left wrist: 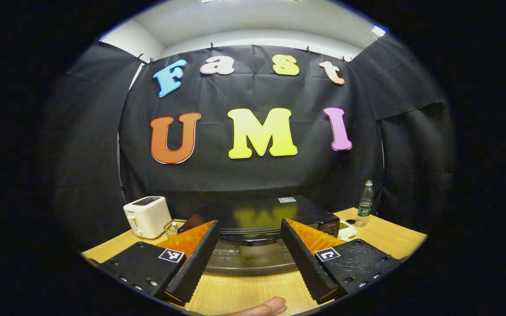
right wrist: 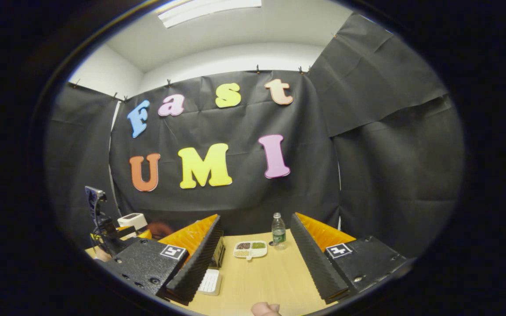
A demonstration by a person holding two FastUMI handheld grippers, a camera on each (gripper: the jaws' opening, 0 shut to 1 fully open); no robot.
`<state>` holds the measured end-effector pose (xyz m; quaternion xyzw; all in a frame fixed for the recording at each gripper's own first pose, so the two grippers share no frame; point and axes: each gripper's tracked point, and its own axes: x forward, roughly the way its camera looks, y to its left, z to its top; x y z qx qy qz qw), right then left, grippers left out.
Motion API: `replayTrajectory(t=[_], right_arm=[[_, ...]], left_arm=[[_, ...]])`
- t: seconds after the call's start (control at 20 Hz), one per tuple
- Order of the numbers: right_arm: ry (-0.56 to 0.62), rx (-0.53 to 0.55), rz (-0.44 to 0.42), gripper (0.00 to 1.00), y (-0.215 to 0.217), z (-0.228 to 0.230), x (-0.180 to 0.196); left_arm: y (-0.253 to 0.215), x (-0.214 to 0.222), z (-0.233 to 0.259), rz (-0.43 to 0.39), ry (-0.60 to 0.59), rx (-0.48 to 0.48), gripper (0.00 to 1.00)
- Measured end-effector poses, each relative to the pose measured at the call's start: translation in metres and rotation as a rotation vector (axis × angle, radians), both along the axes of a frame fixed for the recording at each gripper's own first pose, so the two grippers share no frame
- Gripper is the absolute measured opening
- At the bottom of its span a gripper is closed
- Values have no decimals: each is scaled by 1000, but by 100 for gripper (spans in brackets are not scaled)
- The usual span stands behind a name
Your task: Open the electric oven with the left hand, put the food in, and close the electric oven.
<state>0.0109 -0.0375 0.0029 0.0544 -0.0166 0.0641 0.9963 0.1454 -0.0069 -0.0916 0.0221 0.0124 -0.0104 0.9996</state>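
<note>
In the left gripper view my left gripper (left wrist: 249, 254) is wide apart, holding nothing, low over the wooden table (left wrist: 253, 292). Just past its tips sits the black electric oven (left wrist: 270, 213), with its glass door (left wrist: 248, 259) hanging open toward me. A white toaster (left wrist: 146, 216) stands left of it. In the right gripper view my right gripper (right wrist: 255, 259) is wide apart too, and empty. Between its fingers, farther off, I see the white food tray (right wrist: 250, 249) on the table, with a water bottle (right wrist: 278, 230) just beside it.
</note>
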Motion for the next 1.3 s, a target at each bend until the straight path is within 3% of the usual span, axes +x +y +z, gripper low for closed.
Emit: replayTrajectory(t=[0.1,0.3,0.6,0.7,1.0,1.05,1.3], right_arm=[[-12,-2,9,96,7,4,-11],[-40,-22,30,96,27,4,-34],[-41,-55,105,96,66,-5,-55],[-46,-67,99,100,68,-7,-57],[-31,-79,105,96,73,-18,-60],[-33,-78,102,100,71,-17,-60],[-42,-80,94,96,67,-16,-62]], left_arm=[[-5,-36,15,-18,-2,-35,93],[-1,-108,37,31,48,-82,93],[-7,-171,63,46,21,-69,94],[-12,-185,68,37,6,-64,94],[-32,-199,61,-18,20,-67,94],[-31,-198,61,-14,21,-69,94],[-26,-195,61,4,14,-64,94]])
